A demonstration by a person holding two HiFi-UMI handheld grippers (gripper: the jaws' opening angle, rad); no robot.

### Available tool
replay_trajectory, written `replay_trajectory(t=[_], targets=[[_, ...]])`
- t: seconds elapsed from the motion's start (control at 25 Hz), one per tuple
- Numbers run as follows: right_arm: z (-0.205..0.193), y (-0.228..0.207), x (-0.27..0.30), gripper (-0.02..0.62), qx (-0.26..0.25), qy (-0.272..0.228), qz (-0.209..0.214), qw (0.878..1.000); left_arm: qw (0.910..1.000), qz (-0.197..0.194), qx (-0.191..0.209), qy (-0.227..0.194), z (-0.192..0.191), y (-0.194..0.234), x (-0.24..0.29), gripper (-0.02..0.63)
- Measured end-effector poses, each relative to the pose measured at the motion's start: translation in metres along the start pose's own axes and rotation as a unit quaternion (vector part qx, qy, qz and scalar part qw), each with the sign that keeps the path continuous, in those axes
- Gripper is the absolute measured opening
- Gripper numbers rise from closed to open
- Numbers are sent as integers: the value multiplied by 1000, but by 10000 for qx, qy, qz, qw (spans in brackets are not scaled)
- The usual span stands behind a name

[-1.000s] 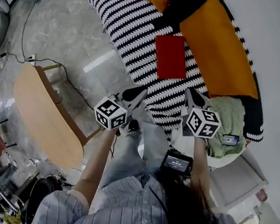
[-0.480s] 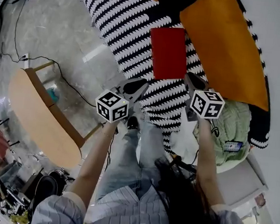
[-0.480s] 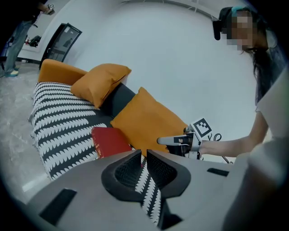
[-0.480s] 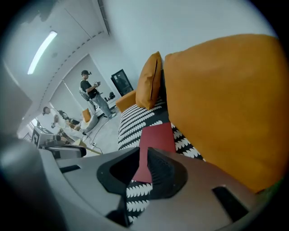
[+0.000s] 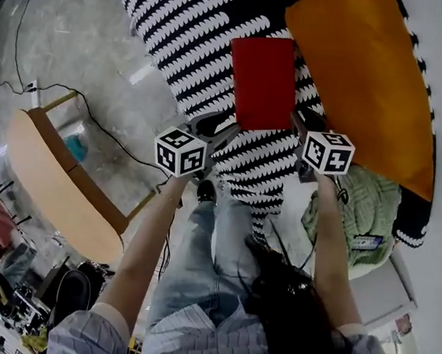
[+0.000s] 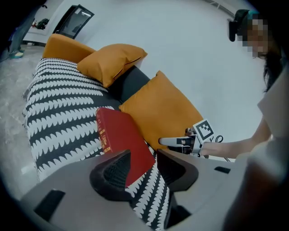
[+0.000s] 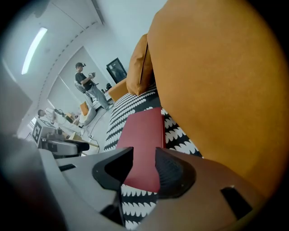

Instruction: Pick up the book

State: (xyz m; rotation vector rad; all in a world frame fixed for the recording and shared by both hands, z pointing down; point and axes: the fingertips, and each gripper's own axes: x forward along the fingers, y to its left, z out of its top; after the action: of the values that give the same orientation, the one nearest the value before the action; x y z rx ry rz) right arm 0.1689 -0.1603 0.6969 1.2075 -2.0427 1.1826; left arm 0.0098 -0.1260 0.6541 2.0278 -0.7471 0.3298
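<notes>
A red hardback book (image 5: 263,83) lies flat on the black-and-white patterned sofa seat (image 5: 188,29), beside an orange cushion. My left gripper (image 5: 220,125) is at the book's near left corner and my right gripper (image 5: 300,122) at its near right corner. Both sets of jaws are opening, and neither holds anything. In the left gripper view the book (image 6: 122,135) shows just beyond the parted left gripper (image 6: 143,155), with the right gripper (image 6: 180,142) behind it. In the right gripper view the right gripper (image 7: 144,153) frames the book's near edge (image 7: 142,135).
Orange cushions (image 5: 355,76) lean on the sofa back right of the book. A green knitted cushion (image 5: 357,217) sits on a white side table at the right. A wooden bench (image 5: 57,188) and a floor cable (image 5: 95,110) lie left. A person (image 7: 88,88) stands far off.
Both grippers have come forward and down to the book's near edge. The left jaws now stand parted.
</notes>
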Motion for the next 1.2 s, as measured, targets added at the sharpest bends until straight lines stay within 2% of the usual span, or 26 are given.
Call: replay_trajectory(t=[0.16, 0.36, 0.52, 0.72, 0.84, 1.04, 1.2], targets=[[8, -10, 11, 160, -115, 285, -42, 9995, 9984, 10, -479, 285, 1, 10, 20, 216], [30, -14, 69, 218, 248, -65, 338, 9991, 9970, 198, -374, 647, -1, 55, 43, 291], [-1, -18, 68, 242, 556, 97, 290, 9980, 9939, 84, -425, 1011, -39, 62, 48, 311], [-30, -15, 103, 244, 492, 291, 449, 9974, 9922, 164, -749, 981, -65, 97, 57, 311], [-50, -12, 118, 244, 487, 344, 584, 9965, 9914, 180, -768, 1048, -83, 109, 63, 311], [-68, -27, 101, 243, 718, 165, 723, 9947, 9897, 152, -1073, 939, -107, 94, 83, 311], [-68, -42, 76, 241, 1026, -19, 779, 9917, 9908, 269, -1053, 812, -105, 76, 99, 311]])
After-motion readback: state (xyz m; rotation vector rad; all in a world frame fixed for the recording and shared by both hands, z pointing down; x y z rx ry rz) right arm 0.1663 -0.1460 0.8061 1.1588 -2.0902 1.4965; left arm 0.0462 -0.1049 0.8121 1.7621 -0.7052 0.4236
